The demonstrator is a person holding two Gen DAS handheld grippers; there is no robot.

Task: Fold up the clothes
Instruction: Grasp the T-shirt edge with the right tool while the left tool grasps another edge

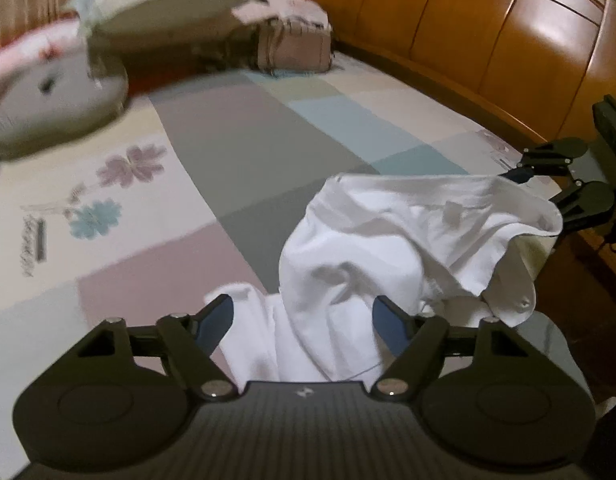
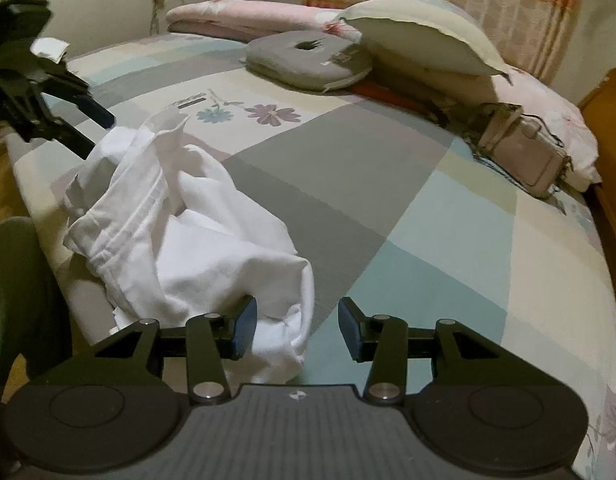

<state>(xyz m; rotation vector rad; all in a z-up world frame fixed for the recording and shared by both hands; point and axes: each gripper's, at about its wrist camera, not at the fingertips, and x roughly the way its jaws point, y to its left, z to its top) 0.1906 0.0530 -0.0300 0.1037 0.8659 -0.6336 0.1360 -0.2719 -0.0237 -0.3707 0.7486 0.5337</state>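
Note:
A crumpled white garment (image 1: 388,232) (image 2: 195,232) lies heaped near the edge of the patchwork bed sheet (image 1: 243,148) (image 2: 388,184). In the left wrist view my left gripper (image 1: 303,320) stands wide, with a bunch of the white cloth hanging loosely between its blue pads (image 1: 213,326). In the right wrist view my right gripper (image 2: 297,326) is open. A fold of the garment lies against its left pad (image 2: 243,330), while the right pad is over bare sheet. Each gripper also shows in the other's view, at opposite ends of the heap: the right gripper (image 1: 544,188) and the left gripper (image 2: 93,130).
At the far side of the bed lie a grey ring cushion (image 2: 308,60), a cream pillow (image 2: 424,36), folded pink bedding (image 2: 243,16) and a beige bag (image 2: 524,152). A wooden headboard (image 1: 488,36) borders the bed. A person's green-clad leg (image 2: 15,300) is at the near edge.

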